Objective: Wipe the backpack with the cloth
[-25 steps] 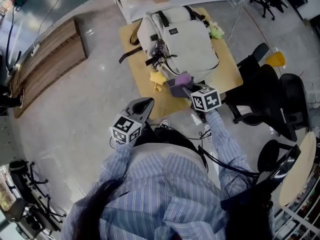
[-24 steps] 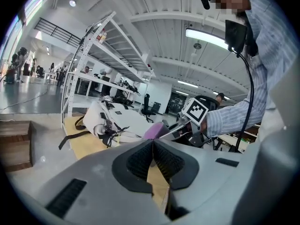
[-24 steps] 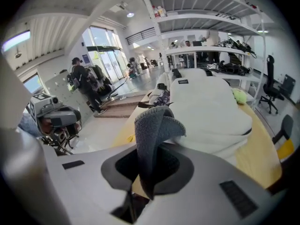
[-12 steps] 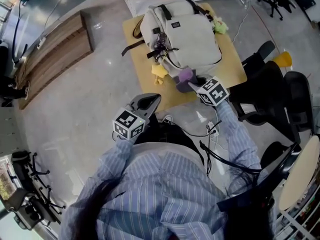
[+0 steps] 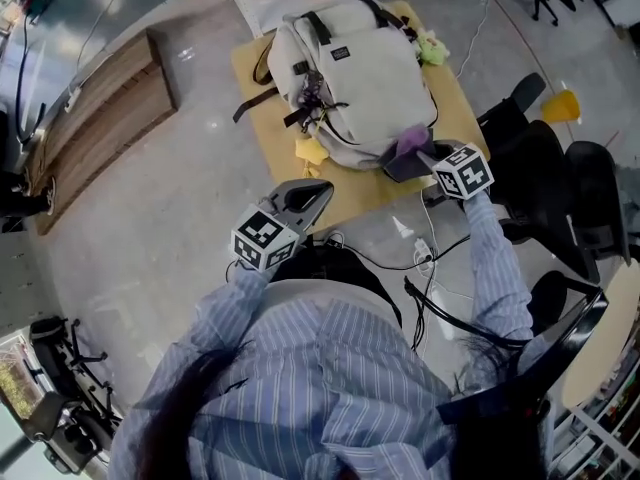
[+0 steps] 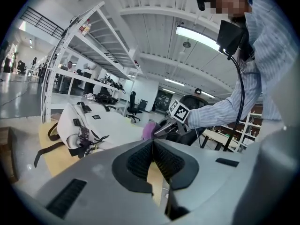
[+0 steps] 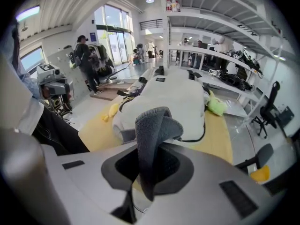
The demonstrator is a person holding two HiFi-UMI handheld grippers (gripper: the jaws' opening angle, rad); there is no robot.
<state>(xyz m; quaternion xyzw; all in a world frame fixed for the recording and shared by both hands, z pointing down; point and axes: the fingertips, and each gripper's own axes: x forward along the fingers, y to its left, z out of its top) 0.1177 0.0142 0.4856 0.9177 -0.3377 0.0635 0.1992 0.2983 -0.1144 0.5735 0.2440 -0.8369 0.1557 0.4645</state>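
Left gripper (image 5: 312,194), lower centre of the head view: clenched, jaws pressed together with nothing between them, held at the near edge of the surface (image 5: 268,120) and apart from the bag.

Right gripper (image 5: 425,158), right of centre: clamped on the cloth (image 5: 408,142). Its own view shows the cloth (image 7: 151,134) standing up in a fold from between the jaws. In the head view the cloth meets the near right edge of the backpack (image 5: 368,76).

The backpack, off-white with dark straps, lies flat across the middle of the surface, upper centre of frame.

A small yellow item (image 5: 308,151) lies just beside its near left side; a green item (image 5: 432,50) lies at its far right.
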